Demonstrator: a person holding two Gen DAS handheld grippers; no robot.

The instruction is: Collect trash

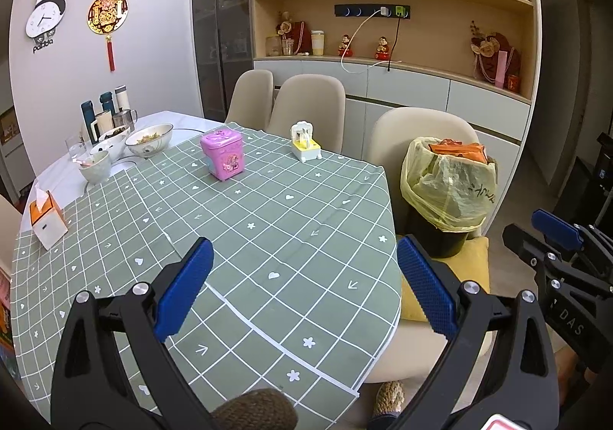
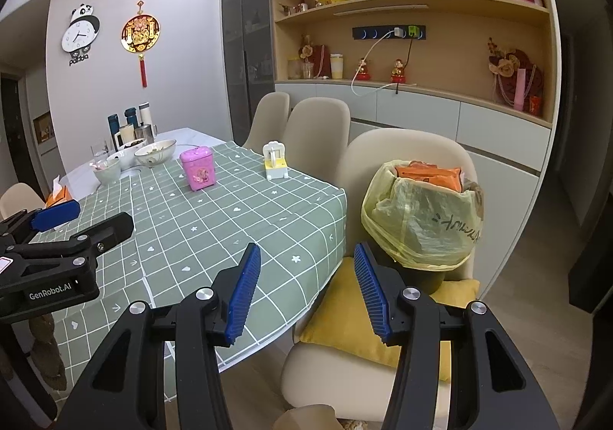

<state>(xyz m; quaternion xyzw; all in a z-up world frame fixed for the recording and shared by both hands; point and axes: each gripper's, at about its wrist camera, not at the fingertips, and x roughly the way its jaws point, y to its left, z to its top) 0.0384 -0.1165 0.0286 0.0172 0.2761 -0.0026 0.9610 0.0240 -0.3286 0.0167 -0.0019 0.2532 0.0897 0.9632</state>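
A black bin lined with a yellow bag stands on a yellow cushion on the near chair, right of the table; orange packaging fills its top. My left gripper hangs open over the near part of the green checked tablecloth, nothing between its blue pads. My right gripper is open too, above the table's right edge, its right finger just in front of the bin's base. Each gripper shows at the side of the other's view. A pink toy bin and a white-and-yellow toy stand further back on the cloth.
Bowls, cups and flasks crowd the far left of the table, with a tissue box on the left edge. Beige chairs line the far side before a shelf wall. A person's slippered foot shows below the table edge.
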